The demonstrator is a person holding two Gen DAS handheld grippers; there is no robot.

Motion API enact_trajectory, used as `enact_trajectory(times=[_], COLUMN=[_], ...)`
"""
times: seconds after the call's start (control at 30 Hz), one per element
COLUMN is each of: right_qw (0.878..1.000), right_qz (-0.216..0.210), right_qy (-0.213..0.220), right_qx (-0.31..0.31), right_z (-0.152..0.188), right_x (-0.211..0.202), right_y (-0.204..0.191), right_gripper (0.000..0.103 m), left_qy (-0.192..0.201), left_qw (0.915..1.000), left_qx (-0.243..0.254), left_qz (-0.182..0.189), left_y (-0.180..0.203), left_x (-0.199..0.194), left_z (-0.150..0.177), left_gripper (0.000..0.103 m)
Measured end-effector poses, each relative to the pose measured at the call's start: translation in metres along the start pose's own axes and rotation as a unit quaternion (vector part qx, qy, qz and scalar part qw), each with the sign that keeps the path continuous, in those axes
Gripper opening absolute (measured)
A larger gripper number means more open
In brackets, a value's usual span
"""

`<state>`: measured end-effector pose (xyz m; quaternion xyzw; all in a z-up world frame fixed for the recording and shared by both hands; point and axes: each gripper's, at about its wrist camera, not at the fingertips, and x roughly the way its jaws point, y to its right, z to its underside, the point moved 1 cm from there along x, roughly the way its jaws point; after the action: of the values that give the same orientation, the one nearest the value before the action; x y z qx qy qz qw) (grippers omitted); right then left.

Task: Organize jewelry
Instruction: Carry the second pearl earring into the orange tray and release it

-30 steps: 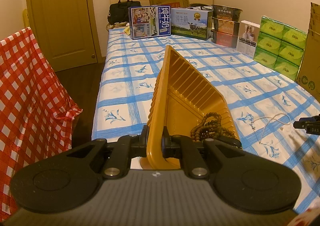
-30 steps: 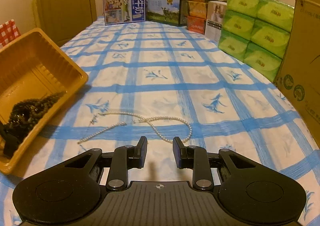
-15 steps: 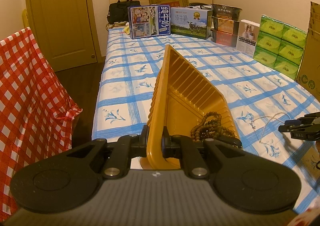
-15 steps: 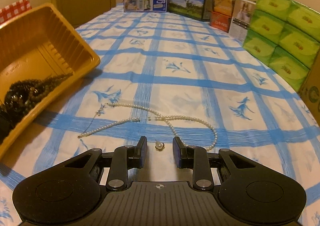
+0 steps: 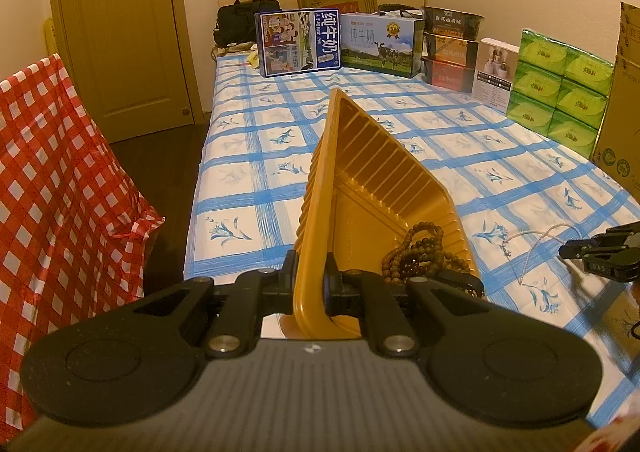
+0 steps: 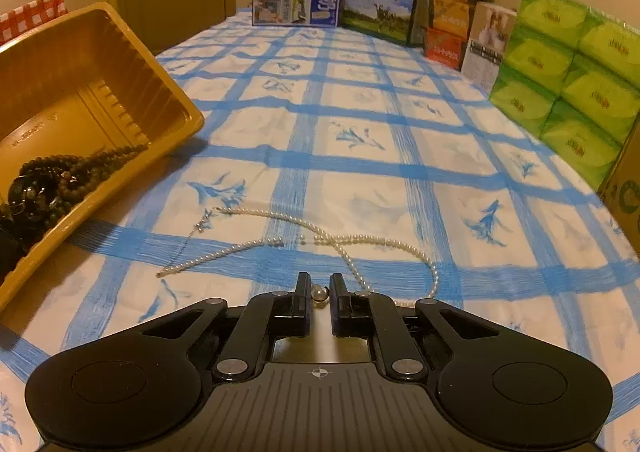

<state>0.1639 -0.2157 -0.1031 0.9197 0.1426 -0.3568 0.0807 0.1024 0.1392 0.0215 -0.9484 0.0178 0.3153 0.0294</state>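
Note:
My left gripper [image 5: 310, 280] is shut on the near wall of a yellow plastic tray [image 5: 360, 171] and holds it tilted up on the blue-checked bedsheet. Brown bead strings [image 5: 420, 248] lie heaped in the tray's low corner. A white pearl necklace [image 6: 360, 244] is spread on the sheet to the right of the tray [image 6: 80, 91]. My right gripper [image 6: 320, 288] sits low over the necklace's near end. Its jaws are closing, with the large pearl [image 6: 320, 292] pinched between the fingertips. The right gripper [image 5: 572, 250] also shows at the right edge of the left wrist view.
Milk cartons and snack boxes [image 5: 340, 39] line the far end of the bed. Green tissue packs [image 6: 568, 91] and a cardboard box [image 5: 624, 111] stand along the right side. A red-checked cloth [image 5: 52, 191] hangs left of the bed, beyond a strip of dark floor [image 5: 160, 171].
My right gripper has come forward and down to the necklace, and its jaws have narrowed from wide apart to tight around the large pearl. The left gripper and the tray have not moved.

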Motion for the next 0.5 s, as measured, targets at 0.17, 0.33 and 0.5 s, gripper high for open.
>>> enact_trajectory(times=[0.17, 0.33, 0.5], right_qw=[1.0, 0.997, 0.991], right_qz=[-0.012, -0.048, -0.099], right_qy=[0.022, 0.054, 0.079], right_qx=[-0.014, -0.022, -0.051], right_z=[-0.011, -0.032, -0.051], right_x=[-0.014, -0.033, -0.051], right_y=[-0.013, -0.04, -0.082], right_gripper=[0.009, 0.009, 0.009], left_qy=[0.0, 0.0, 0.0], left_qw=[1.0, 1.0, 1.0], left_qx=[-0.001, -0.001, -0.001], left_qz=[0.0, 0.0, 0.0], left_y=[0.0, 0.001, 0.001], left_x=[0.0, 0.0, 0.0], left_z=[0.0, 0.0, 0.0], left_gripper=[0.01, 0.01, 0.01])
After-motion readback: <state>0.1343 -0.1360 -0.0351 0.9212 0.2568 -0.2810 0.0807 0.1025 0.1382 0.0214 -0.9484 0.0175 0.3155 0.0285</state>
